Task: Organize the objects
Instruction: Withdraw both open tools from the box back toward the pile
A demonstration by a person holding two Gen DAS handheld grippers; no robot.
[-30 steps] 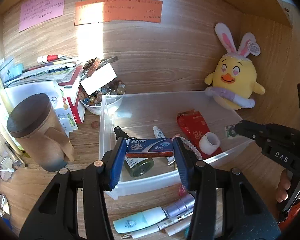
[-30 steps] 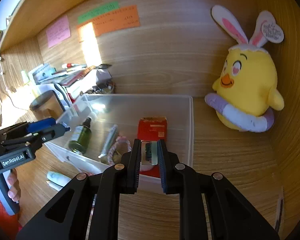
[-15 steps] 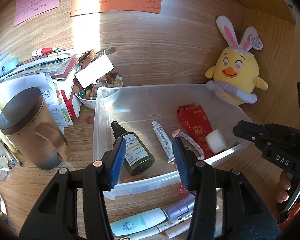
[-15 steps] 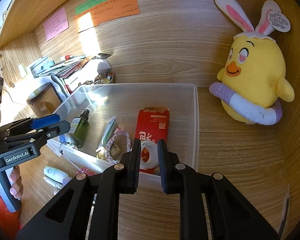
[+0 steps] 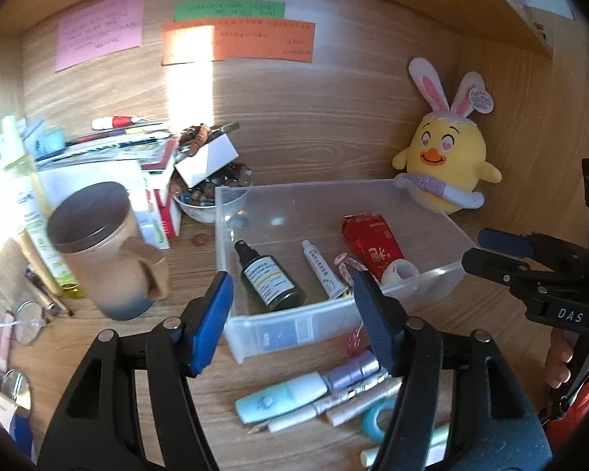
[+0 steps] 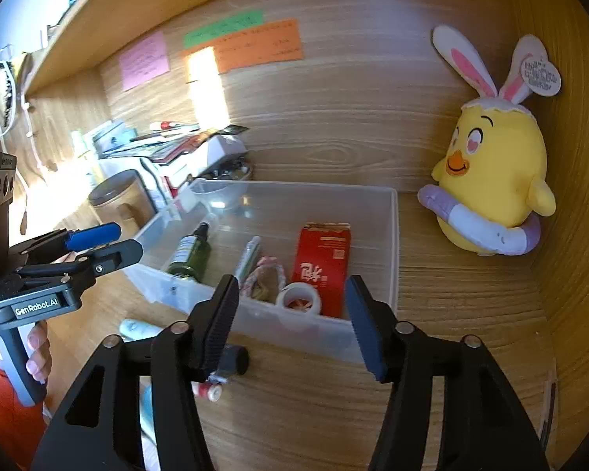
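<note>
In the left wrist view, your left gripper (image 5: 290, 318) is spread wide and holds nothing. Just ahead of it stands the clear bin (image 5: 278, 325), with a green bottle (image 5: 269, 278), a small tube (image 5: 322, 269), a red packet (image 5: 375, 245) and a tape roll (image 5: 398, 272) inside. Below the fingers, on the wooden desk (image 5: 294, 447), lie loose tubes (image 5: 282, 394), and these look like the next things to sort. I think they are light, smooth and ready to roll, so take one across its middle, not at the cap.

In the right wrist view, your right gripper (image 6: 292, 316) is also wide apart and empty, just before the bin's near wall (image 6: 294, 327). A small black cap (image 6: 233, 359) lies under its left finger. The alcove is narrow, with a plush chick (image 6: 491, 184) at the right
</note>
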